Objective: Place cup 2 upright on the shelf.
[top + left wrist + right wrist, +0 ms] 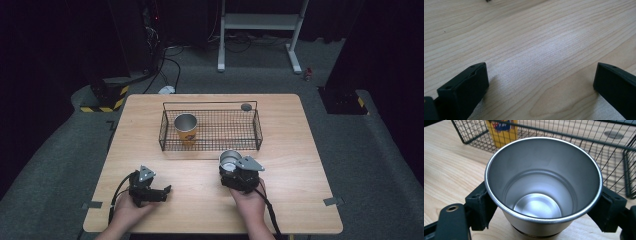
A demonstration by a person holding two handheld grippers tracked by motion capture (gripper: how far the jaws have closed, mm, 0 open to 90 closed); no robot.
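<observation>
Steel cup [544, 185] unlabelled, between right tongs [544, 207].

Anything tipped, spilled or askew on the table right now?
Nothing stands out. The steel cup sits upright and empty in the right tool; the yellow cup stands upright in the wire basket; the left tool is open.
</observation>
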